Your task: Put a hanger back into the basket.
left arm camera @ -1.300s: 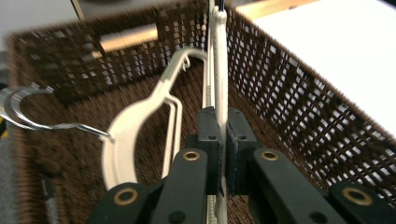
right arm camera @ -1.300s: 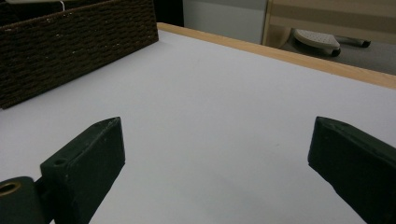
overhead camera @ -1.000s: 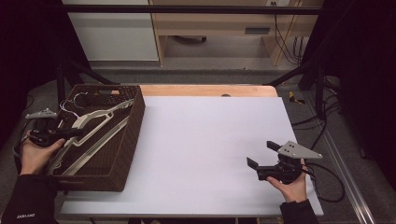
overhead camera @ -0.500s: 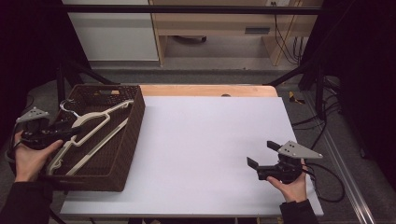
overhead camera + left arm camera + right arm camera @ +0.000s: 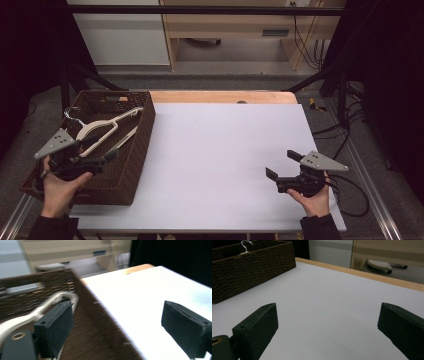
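A cream clothes hanger with a metal hook lies in the dark wicker basket at the table's left. My left gripper hovers over the basket's near part and points right. Its jaws have just been opening, and they stand wide with nothing gripped between them. In the left gripper view my left gripper straddles the basket's wall, with the hanger behind the left jaw. My right gripper rests open near the table's front right. In the right gripper view my right gripper has bare white tabletop between its jaws.
The white tabletop has a wooden strip along its far edge. The basket and the hanger's hook show far off in the right gripper view. Cables trail off the table's right side, and shelving stands behind.
The left gripper, shut by the hanger's end a second ago, has opened and moved nearer and to the right over the basket. The hanger lies in the basket. The right gripper has stayed still.
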Motion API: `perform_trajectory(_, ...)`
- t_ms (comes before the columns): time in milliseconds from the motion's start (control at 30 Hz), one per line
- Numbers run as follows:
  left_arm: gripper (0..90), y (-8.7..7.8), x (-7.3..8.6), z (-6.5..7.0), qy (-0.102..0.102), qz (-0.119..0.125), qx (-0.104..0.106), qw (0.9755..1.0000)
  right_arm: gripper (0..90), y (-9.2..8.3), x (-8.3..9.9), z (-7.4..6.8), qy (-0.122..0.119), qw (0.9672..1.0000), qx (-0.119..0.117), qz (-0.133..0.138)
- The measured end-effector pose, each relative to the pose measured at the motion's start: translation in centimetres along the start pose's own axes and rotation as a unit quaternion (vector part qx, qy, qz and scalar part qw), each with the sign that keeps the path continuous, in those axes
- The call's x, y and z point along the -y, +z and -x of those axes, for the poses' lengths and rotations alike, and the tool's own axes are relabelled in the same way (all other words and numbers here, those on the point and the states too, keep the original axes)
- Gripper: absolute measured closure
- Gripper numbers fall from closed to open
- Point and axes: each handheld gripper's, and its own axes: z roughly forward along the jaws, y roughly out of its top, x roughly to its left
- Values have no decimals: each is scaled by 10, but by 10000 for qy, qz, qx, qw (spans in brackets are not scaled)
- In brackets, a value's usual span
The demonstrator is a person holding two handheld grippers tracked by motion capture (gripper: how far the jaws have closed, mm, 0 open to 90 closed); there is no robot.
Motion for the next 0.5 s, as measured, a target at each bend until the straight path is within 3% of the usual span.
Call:
perform_trajectory(67, 75, 6, 5, 13, 59, 3, 122, 9999, 31, -1, 0, 0, -10, 10000, -25, 6)
perform_trajectory(167, 65, 17, 11, 27, 158, -179, 180, 9996, 31, -2, 0, 1, -11, 10000, -35, 34)
perform_trajectory(300, 75, 26, 18, 35, 22, -163, 377, 9992, 30, -4, 0, 0, 13, 10000, -53, 63)
perform_trajectory(500, 68, 35, 23, 41, 64, -249, 434, 9987, 29, -4, 0, 0, 12, 9999, -84, 75)
